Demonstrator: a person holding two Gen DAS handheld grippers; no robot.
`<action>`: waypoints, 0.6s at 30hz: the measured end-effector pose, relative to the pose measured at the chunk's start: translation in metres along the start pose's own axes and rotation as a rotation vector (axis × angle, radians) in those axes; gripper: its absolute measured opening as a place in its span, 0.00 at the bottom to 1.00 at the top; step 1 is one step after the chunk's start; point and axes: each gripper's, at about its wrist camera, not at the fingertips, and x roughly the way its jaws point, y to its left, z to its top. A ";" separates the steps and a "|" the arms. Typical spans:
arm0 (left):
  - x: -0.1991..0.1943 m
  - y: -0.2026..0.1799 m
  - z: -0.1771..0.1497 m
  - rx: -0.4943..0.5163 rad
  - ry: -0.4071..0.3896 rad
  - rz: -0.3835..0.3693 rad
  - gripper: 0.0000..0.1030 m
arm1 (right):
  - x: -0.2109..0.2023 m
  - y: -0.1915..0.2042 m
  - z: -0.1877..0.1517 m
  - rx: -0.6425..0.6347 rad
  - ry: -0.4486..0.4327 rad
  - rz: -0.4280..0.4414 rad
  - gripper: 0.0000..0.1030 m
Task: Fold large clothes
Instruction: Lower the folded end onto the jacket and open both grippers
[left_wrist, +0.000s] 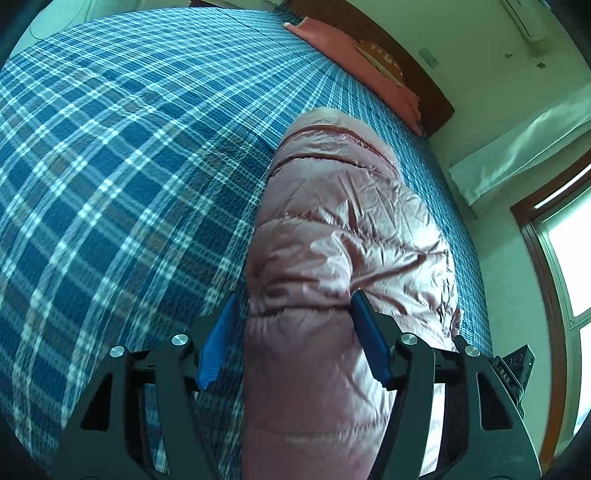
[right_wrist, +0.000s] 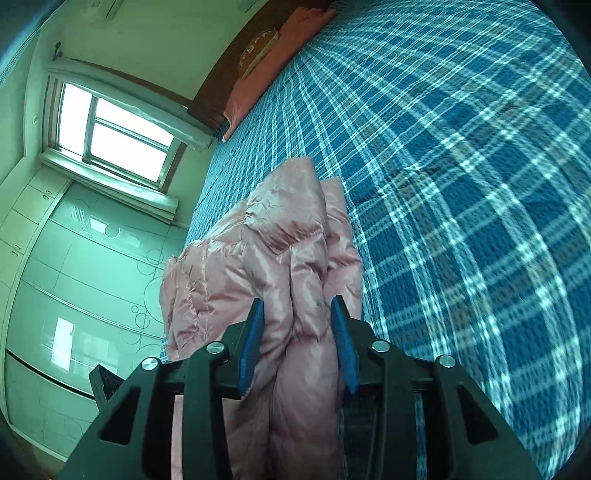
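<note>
Bed (left_wrist: 110, 155) fills both views, its blue plaid cover running toward the headboard at about 1 o'clock in the left wrist view and 11 o'clock in the right. Pink padded jacket (left_wrist: 343, 258) lies along the edge of the bed nearest the window (right_wrist: 114, 136), gathered into a long thick roll, its long axis running straight away from both pairs of jaws toward 12 o'clock, so each gripper looks down the length of the garment and not across it.

The left gripper (left_wrist: 295, 325) straddles the roll: its jaws stand fairly wide, the 3 o'clock pad touching or just beside the fabric, the 9 o'clock pad apart from it over the plaid. I judge that nothing is clamped there.

The right gripper (right_wrist: 297, 325) has narrower jaws with a bunched fold of the jacket (right_wrist: 280, 258) between them; both pads lie against the fabric, though whether they truly pinch it is hard to tell from this angle.

Both hands sit at the near end of the roll, neither clearly closer, so the next fold probably carries this end toward 12 o'clock.
</note>
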 end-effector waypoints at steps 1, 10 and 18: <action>-0.006 0.000 -0.004 0.006 -0.011 0.008 0.67 | -0.007 0.001 -0.005 -0.004 -0.004 -0.008 0.38; -0.045 0.006 -0.060 0.037 -0.030 0.046 0.72 | -0.068 -0.005 -0.063 -0.030 -0.032 -0.067 0.38; -0.080 -0.002 -0.104 0.143 -0.070 0.134 0.73 | -0.104 0.014 -0.116 -0.094 -0.057 -0.186 0.41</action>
